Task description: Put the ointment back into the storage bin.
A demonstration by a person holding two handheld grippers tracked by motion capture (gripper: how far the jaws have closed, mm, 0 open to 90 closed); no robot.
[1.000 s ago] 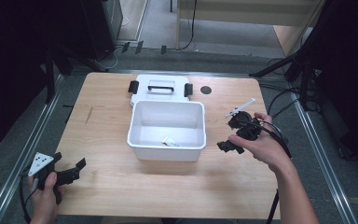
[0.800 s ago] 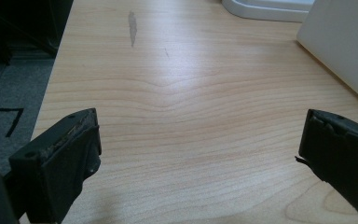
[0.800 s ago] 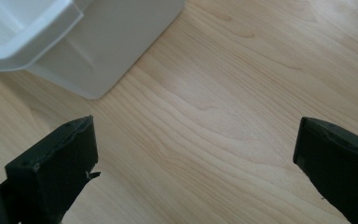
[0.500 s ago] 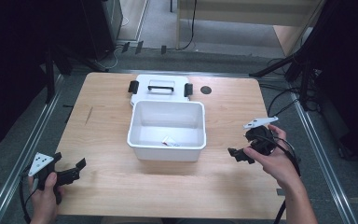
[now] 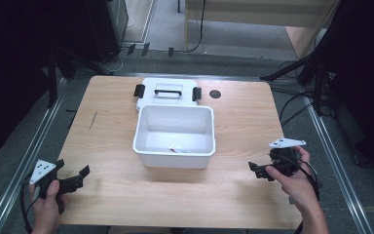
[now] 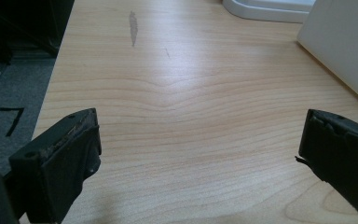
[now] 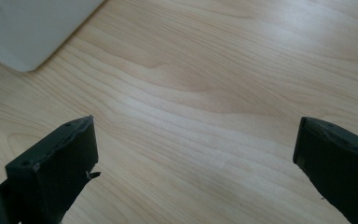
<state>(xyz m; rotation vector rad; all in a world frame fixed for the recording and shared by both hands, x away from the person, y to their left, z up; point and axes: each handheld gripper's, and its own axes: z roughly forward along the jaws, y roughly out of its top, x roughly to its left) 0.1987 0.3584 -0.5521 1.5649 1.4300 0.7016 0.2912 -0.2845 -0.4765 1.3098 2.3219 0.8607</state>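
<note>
Both grippers empty, jaws wide. Left gripper (image 5: 73, 181) low at the table's (image 5: 112, 122) near-left corner, right gripper (image 5: 257, 169) near the right edge — each well apart from the white bin (image 5: 148, 146) at centre. Bin open; small item (image 5: 177, 148) on its floor, too small to identify. Lid (image 5: 168, 91) lies flat just behind the bin — touching it.

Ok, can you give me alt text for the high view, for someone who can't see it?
An open white plastic bin stands mid-table on a wooden table, its lid with black latches lying flat just behind it and a small item on its floor. The left hand-held gripper and right hand-held gripper sit near the front corners, jaws open, holding nothing.
</note>
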